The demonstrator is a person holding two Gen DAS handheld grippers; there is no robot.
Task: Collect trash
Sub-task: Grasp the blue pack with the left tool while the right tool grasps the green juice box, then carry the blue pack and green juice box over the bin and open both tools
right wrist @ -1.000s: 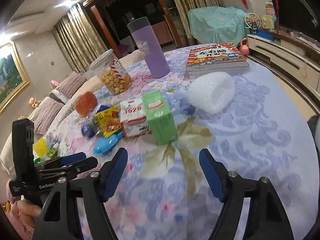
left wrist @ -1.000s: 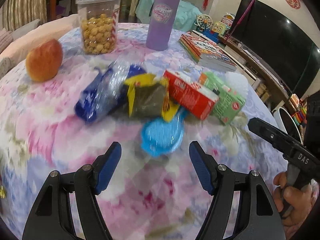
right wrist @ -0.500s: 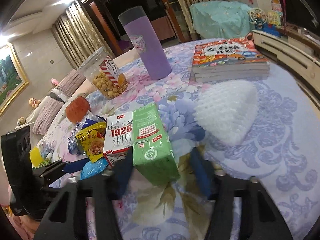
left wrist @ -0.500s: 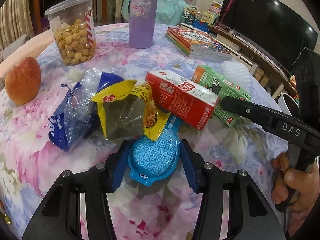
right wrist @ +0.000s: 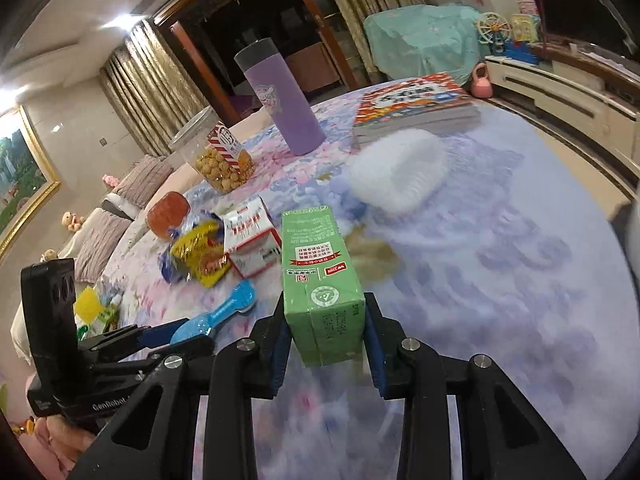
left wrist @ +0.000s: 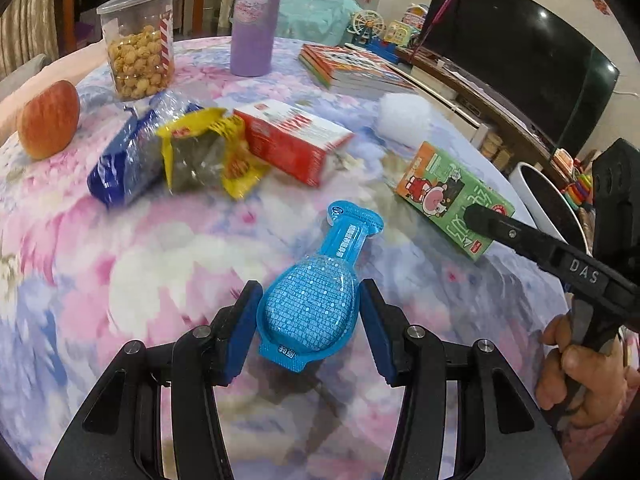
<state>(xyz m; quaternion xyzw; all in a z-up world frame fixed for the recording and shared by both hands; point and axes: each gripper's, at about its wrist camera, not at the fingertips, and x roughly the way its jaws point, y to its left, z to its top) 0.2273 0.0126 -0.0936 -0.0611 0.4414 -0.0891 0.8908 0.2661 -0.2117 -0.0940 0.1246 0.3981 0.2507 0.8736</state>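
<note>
My left gripper (left wrist: 308, 320) is shut on a blue plastic blister pack (left wrist: 316, 304) and holds it just above the floral tablecloth. My right gripper (right wrist: 325, 340) is shut on a green drink carton (right wrist: 318, 276), lifted off the table; the carton also shows in the left wrist view (left wrist: 452, 196). On the table lie a red carton (left wrist: 292, 144), a yellow snack wrapper (left wrist: 204, 152), a blue-and-clear plastic bag (left wrist: 128, 160) and a white foam net (left wrist: 404, 120).
An apple (left wrist: 48, 120), a jar of snacks (left wrist: 138, 44), a purple tumbler (left wrist: 254, 20) and a stack of books (left wrist: 356, 68) stand on the far half of the table. A white bin (left wrist: 548, 208) sits beyond the table's right edge.
Both grippers went from open to shut: the left closed on the blue blister pack, the right on the green carton. Both have pulled their items away from the pile.
</note>
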